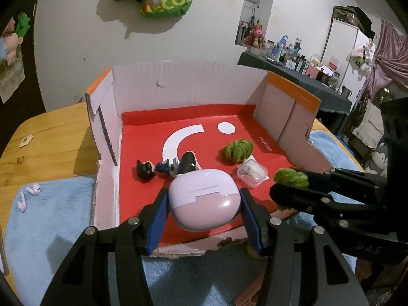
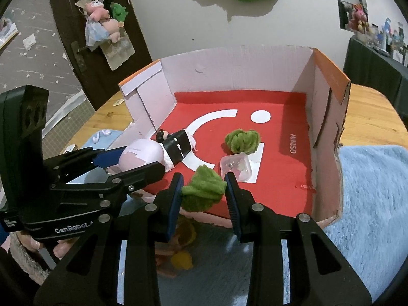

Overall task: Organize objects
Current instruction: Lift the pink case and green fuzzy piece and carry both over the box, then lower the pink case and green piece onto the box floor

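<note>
A white wall (image 1: 84, 43) is rising beyond the grippers, a dark door (image 2: 76, 20) is standing to their left, and a cluttered dark-clothed side table (image 1: 293, 74) is sitting off to their right.

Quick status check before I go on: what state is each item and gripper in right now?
left gripper: shut on the earbud case
earbud case: lid closed, held over the box's near edge
right gripper: shut on a green yarn ball
held yarn ball: off the floor
second yarn ball: lying in the box
clear container: closed, in the box
cardboard box: open-topped
two earbuds: out on the blue cloth
</note>
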`<state>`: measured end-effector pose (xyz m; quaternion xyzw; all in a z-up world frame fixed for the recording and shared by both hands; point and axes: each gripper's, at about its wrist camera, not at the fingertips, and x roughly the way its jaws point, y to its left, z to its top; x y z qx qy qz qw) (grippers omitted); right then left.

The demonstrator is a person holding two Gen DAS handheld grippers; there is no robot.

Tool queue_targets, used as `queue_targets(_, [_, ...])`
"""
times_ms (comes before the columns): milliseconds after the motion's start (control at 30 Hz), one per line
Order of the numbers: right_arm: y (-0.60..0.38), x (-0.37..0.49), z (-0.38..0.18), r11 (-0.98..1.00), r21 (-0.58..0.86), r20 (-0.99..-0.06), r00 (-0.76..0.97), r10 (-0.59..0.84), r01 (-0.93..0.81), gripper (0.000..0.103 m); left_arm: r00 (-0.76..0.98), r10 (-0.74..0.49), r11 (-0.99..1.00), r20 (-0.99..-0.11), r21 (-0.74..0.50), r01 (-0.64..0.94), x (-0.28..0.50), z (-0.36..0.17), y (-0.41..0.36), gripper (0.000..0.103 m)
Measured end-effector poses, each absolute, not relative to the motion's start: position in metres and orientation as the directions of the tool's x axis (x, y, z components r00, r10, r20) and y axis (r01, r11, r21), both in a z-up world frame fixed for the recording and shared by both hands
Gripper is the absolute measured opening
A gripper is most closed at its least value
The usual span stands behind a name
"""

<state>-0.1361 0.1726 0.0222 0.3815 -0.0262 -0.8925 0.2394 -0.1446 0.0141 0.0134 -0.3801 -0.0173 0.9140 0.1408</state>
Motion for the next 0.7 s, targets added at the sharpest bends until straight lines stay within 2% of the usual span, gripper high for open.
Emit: queue_targets(700, [0.161,-0.155,0.025,-0.878,0.225,-0.683,-0.574,-0.452,0.423,0.032,-0.634,0.260,-0.961,-0.729,-0.129,-0.245,-0.163,0.005,0.012,0.056])
